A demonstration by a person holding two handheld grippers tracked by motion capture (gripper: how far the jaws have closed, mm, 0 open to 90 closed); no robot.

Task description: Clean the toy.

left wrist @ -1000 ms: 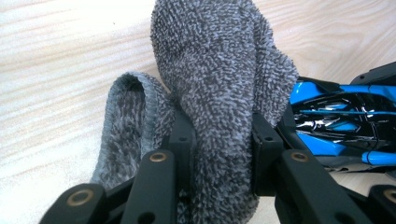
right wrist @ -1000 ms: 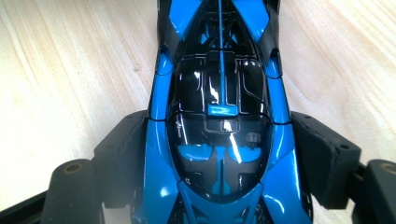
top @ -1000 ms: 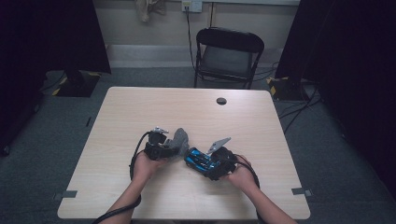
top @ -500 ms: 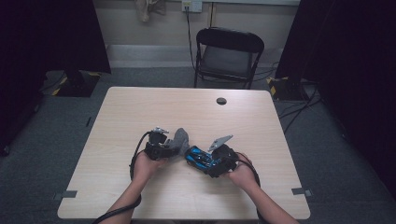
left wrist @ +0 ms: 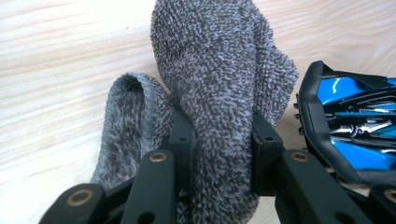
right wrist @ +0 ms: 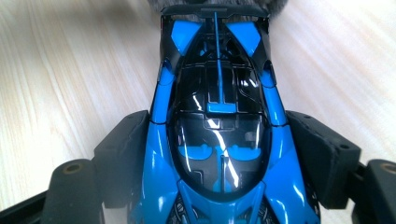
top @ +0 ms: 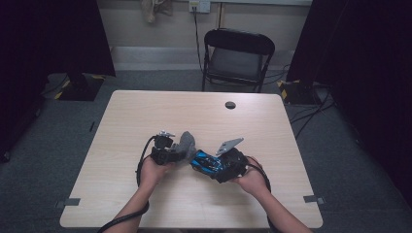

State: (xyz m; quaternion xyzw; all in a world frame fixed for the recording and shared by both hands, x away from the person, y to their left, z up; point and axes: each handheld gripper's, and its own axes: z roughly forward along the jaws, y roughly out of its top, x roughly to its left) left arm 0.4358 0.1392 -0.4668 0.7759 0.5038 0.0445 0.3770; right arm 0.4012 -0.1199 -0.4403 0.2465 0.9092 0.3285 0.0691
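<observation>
Nothing shifted since a second ago: both hands, cloth and car in the same places at lower centre of the high view. Left gripper [top: 179, 154] clamped on a grey terry cloth [left wrist: 219, 84], jaws pinching its folded middle, one looped end lying on the table [top: 145, 116] at lower left of the left gripper view. Right gripper [top: 206, 165] clamped on a blue and black toy car [right wrist: 217, 140], jaws against both flanks, the car's far end just beside the cloth.

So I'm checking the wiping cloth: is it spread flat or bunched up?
Bunched. The cloth stands up in a folded clump pinched between the left gripper's jaws, one looped edge drooping onto the table.
</observation>
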